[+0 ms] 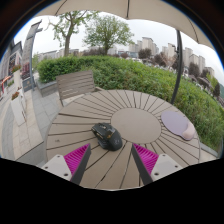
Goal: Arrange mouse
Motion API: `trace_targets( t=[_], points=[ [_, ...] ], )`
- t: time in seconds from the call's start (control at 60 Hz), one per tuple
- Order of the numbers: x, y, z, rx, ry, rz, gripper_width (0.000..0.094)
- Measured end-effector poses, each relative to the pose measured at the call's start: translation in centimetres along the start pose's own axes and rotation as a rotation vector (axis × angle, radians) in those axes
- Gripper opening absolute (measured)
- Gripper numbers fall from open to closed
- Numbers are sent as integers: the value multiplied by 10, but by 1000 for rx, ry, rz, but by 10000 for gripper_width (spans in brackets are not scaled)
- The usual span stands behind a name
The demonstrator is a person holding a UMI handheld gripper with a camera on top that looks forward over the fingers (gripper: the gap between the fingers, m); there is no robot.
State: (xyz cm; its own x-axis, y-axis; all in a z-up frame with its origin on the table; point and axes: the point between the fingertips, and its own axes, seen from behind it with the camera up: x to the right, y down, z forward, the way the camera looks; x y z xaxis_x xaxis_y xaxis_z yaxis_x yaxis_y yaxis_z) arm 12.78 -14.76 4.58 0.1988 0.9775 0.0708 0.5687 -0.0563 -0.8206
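Outdoors, on a terrace with a hedge, trees and city buildings beyond, a round slatted wooden desk (pixel 90 120) carries the things, with a wooden bench (pixel 76 84) standing behind it. The dark mouse (pixel 107 136) lies on the slats just ahead of the tool (pixel 112 160), slightly toward its left finger and not yet between the two; the fingers stand apart, pink pads facing inward, touching nothing. Farther off to the right, near the desk's rim, rests a pale oval mouse pad (pixel 178 124), well apart from the mouse. The mouse looks like a light, rigid plastic shell, smooth and rounded on top, so it probably slips if pinched high on the curve. The safer hold seems to be low across its two flanks, at the waist, with the fingers straddling the body squarely. The gaps between the slats may catch its underside if it is dragged, so lifting it appears wiser than sliding it.
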Motion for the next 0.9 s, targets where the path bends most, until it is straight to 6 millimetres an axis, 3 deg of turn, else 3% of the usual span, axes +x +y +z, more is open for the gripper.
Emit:
trace_targets(
  t=[0.183, 0.35, 0.8, 0.833, 0.867, 0.9],
  points=[
    [2, 2, 58, -2, 12, 6, 854],
    [4, -1, 96, -18, 14, 5, 859],
    [26, -25, 148, -44, 49, 29, 854],
    [26, -26, 151, -50, 44, 36, 821],
    [22, -25, 153, -61, 28, 47, 726],
    [21, -25, 153, -71, 23, 56, 706]
  ],
)
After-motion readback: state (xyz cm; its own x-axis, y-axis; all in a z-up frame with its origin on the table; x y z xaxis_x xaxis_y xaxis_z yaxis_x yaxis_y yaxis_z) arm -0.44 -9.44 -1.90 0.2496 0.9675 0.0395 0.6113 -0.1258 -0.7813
